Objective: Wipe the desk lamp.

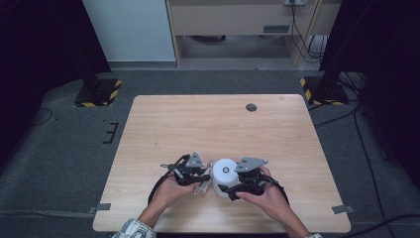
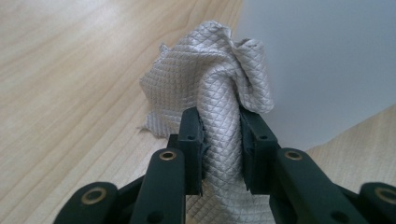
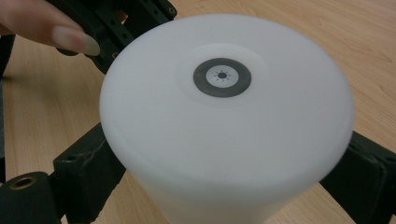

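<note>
A white cylinder (image 1: 225, 176) with a grey ring mark on its flat top (image 3: 222, 77) stands near the table's front edge. My right gripper (image 1: 229, 190) is shut on the cylinder, one jaw on each side of its wall (image 3: 224, 140). A grey quilted cloth (image 2: 219, 107) is bunched up and pinched between the pads of my left gripper (image 2: 220, 154). The cloth's top rests against the cylinder's white side (image 2: 322, 70). In the high view the left gripper (image 1: 202, 179) sits just left of the cylinder, with the cloth (image 1: 202, 187) hanging below it.
The wooden table (image 1: 218, 124) has a small dark round spot (image 1: 251, 107) at its back right. Two stands with yellow-black striped bases (image 1: 99, 91) are on the floor behind the table's corners. Cables trail along the floor at right.
</note>
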Motion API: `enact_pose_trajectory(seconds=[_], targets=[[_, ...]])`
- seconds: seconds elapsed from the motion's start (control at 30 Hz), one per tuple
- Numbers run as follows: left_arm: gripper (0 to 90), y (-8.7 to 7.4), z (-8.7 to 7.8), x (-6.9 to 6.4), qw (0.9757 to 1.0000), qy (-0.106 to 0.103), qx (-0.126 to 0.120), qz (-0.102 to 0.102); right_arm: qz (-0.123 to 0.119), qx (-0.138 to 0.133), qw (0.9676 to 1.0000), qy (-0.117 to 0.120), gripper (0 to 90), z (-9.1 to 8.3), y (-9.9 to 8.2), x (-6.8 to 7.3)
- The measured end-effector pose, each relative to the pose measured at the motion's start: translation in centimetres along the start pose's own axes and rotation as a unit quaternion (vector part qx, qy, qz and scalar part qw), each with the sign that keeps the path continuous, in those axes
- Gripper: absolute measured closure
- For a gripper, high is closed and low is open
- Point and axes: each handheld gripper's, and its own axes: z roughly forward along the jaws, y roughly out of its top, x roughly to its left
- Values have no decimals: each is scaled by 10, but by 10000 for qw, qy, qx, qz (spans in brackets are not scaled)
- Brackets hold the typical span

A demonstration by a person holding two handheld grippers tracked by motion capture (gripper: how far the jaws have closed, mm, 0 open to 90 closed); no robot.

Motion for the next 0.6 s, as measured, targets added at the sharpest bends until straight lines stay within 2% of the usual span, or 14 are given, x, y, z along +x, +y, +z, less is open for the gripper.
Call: enact_pose_trajectory(seconds=[0.2, 0.3, 0.47, 0.53, 0.6], targets=[[721, -4, 8, -2, 9997, 39, 238, 90, -13, -10, 10000, -8, 87, 1, 0, 0], [721, -4, 6, -3, 9997, 12, 231, 116, -26, -1, 10000, -11, 88, 1, 0, -1], [720, 0, -7, -5, 9999, -50, 19, 94, -6, -19, 10000, -93, 88, 2, 0, -2], [721, 0, -7, -6, 9999, -75, 69, 121, -7, -13, 10000, -93, 88, 2, 1, -3], [721, -2, -1, -7, 9996, -58, 220, 180, -7, -18, 10000, -95, 88, 2, 0, -2]])
